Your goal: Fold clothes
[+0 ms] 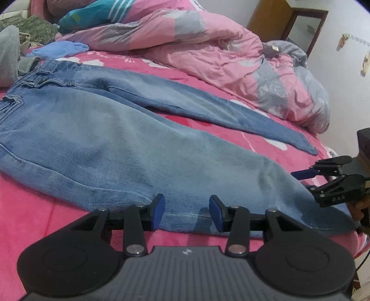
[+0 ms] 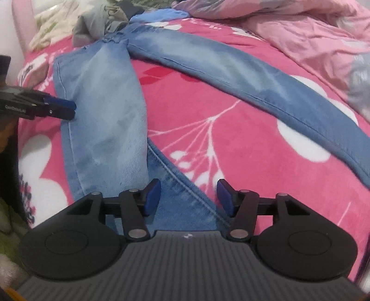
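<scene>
Pink bedding [image 1: 208, 76] with white flowers covers the bed you work on, and the jeans [image 1: 97, 129] lie flat across it. They are faded blue denim, paler on the thighs, darker along the seams. In the left wrist view the waistband sits far left and the two legs run off to the right, spread apart in a narrow V with pink sheet between them. The near leg's hem lies at the near right edge of the bed.

Your left gripper [image 1: 186, 214] hovers at the near edge of the near leg, jaws apart, denim showing between the blue pads but not pinched. Your right gripper [image 2: 188, 196] is over the hem of that same leg, jaws apart too and nothing clamped; the picture there is blurred.

A crumpled pink and grey quilt [image 1: 231, 51] is heaped along the far side, close to the far leg. A light blue garment [image 1: 62, 49] and grey clothes [image 1: 9, 53] lie by the waistband. A wooden cabinet [image 1: 272, 16] stands at the far wall.
</scene>
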Demonstrator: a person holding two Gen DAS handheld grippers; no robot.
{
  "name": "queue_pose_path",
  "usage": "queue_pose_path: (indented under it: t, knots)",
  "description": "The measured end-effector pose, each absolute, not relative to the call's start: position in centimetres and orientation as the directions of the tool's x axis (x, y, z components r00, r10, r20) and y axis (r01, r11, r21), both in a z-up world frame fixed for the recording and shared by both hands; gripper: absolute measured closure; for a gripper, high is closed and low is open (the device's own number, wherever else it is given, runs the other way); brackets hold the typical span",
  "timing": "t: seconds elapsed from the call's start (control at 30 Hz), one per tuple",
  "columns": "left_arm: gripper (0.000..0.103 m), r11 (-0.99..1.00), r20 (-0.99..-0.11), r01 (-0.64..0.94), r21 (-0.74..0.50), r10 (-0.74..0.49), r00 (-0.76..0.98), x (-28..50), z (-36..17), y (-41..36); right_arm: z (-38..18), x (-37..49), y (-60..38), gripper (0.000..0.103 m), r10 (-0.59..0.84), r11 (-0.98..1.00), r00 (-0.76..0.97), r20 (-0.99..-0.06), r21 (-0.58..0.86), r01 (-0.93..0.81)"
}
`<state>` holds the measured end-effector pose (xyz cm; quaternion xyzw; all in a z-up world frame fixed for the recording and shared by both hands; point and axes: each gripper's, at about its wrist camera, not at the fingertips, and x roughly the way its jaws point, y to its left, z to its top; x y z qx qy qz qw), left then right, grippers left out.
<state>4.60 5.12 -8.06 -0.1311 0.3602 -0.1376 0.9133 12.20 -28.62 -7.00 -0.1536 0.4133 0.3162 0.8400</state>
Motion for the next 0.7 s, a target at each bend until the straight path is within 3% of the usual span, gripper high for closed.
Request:
queue_pose_path:
  t: [0.13,0.17,0.2,0.27,0.4,0.5,0.7]
  knots:
    - [0.058,0.93,-0.599,0.147,-0.337,-0.332,0.728,4.7,-7.9,5.2,-7.4,13.1,-29.1,0.046,0.426,0.76,0.433,-0.794,0.055,-0.648]
    - [0.058,0.933,-0.603,0.144,-0.33,-0.326,0.728,4.9,-7.9,5.1,-7.4,13.1,-29.1,0.051,0.427,0.762,0.434,-0.793,0.057,-0.646]
    - [0.059,0.936,-0.609,0.141,-0.322,-0.319,0.726,5.0,-8.0,5.0,-7.3,12.5,-28.7,0.058,0.416,0.756,0.446,-0.793,0.029,-0.654]
    - [0.059,0.942,-0.618,0.135,-0.307,-0.305,0.725,5.2,-8.2,4.8,-6.9,11.2,-27.4,0.097,0.387,0.739,0.476,-0.79,-0.043,-0.673]
    - [0.059,0.95,-0.63,0.13,-0.285,-0.288,0.721,5.1,-8.2,4.5,-5.4,8.2,-25.4,0.101,0.299,0.735,0.619,-0.726,-0.238,-0.635]
    - [0.059,0.95,-0.64,0.131,-0.283,-0.289,0.712,5.1,-8.2,4.6,-3.9,7.5,-26.4,0.102,0.206,0.802,0.765,-0.61,-0.344,-0.489]
    - [0.059,0.961,-0.65,0.144,-0.237,-0.267,0.712,4.8,-8.0,4.0,-8.3,10.5,-27.4,0.1,0.159,0.877,0.729,-0.666,-0.244,-0.415]
